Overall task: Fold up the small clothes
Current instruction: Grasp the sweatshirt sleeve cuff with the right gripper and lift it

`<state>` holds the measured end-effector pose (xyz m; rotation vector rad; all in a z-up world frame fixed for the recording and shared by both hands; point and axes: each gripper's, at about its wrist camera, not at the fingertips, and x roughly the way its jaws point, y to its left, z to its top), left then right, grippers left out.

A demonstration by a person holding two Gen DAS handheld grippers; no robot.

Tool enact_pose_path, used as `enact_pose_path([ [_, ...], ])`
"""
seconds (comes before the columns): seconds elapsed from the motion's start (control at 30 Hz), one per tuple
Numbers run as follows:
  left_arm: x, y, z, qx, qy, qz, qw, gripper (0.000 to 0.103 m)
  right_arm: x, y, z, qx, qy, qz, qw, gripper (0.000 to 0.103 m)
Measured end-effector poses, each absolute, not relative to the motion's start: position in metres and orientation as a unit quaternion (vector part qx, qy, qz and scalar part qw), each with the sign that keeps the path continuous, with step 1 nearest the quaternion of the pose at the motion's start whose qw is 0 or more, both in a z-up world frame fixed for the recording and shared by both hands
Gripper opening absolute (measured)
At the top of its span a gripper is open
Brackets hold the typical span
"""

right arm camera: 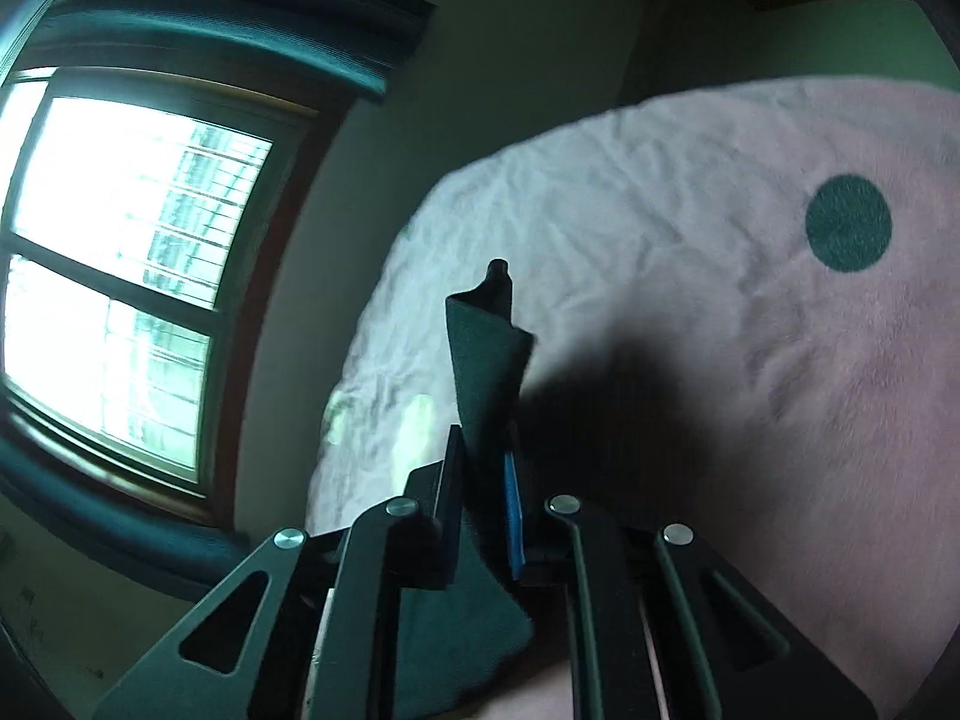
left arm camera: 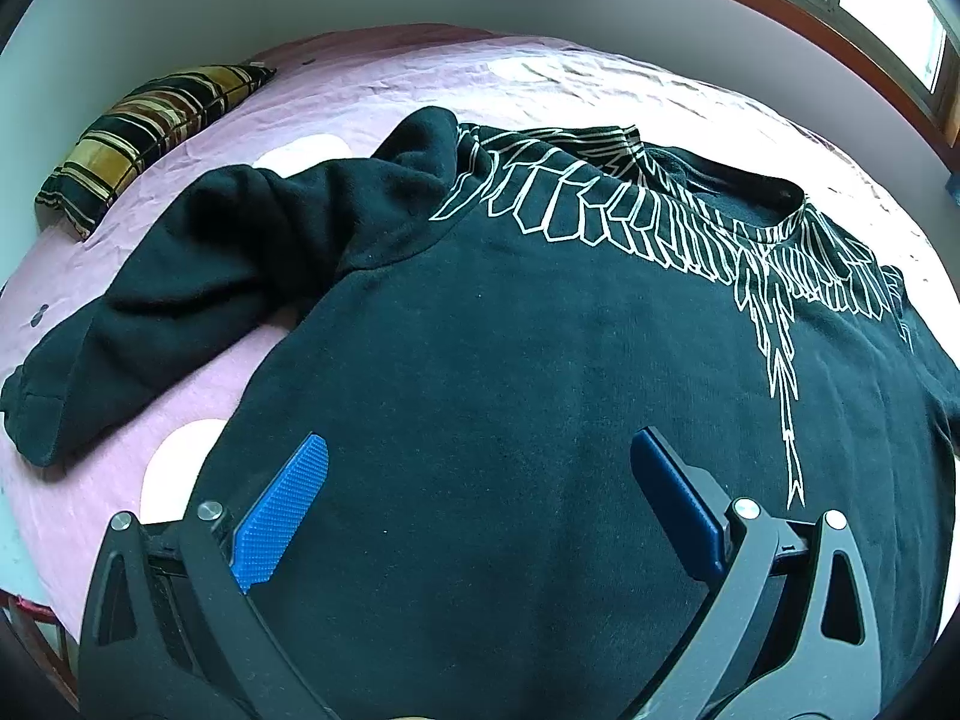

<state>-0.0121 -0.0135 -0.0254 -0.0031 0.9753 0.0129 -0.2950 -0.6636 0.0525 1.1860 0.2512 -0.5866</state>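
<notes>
My left gripper: jaws spread wide, angled steeply down, nothing between the blue pads. My right gripper: jaws clamped on dark cloth, tilted.

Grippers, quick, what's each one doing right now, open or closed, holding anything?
Left gripper: open, empty, over the black sweatshirt.
Right gripper: shut on a fold of dark fabric.

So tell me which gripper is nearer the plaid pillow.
Left. The left gripper hangs open over the black sweatshirt, the plaid pillow beyond it. The right gripper pinches dark fabric; no pillow shows there.
</notes>
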Motion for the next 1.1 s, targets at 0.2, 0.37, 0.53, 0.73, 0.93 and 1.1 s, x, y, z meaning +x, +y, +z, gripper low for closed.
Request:
enact_pose_path([
  [0.2, -0.016, -0.007, -0.025, -0.001, 0.466, 0.002, 0.885, 0.101, -0.268, -0.589, 0.135, 0.482, 0.079, -0.201, 0.849, 0.008],
  [0.37, -0.02, 0.006, -0.027, -0.009, 0.473, -0.002, 0.881, 0.101, -0.222, -0.488, 0.192, 0.384, 0.098, -0.112, 0.911, 0.008],
  [0.53, -0.025, 0.032, -0.018, -0.017, 0.46, 0.014, 0.888, 0.101, -0.164, -0.363, 0.214, 0.284, 0.148, 0.002, 0.947, 0.008],
  [0.73, -0.034, 0.067, -0.006, -0.027, 0.446, 0.04, 0.894, 0.101, -0.112, -0.215, 0.192, 0.165, 0.228, 0.107, 0.954, 0.008],
  [0.93, -0.036, 0.088, -0.009, -0.035, 0.449, 0.058, 0.891, 0.101, -0.087, -0.097, 0.136, 0.071, 0.316, 0.184, 0.928, 0.008],
  [1.1, -0.038, 0.089, -0.008, -0.036, 0.448, 0.056, 0.891, 0.101, -0.064, -0.046, 0.081, 0.026, 0.395, 0.225, 0.89, 0.008],
])
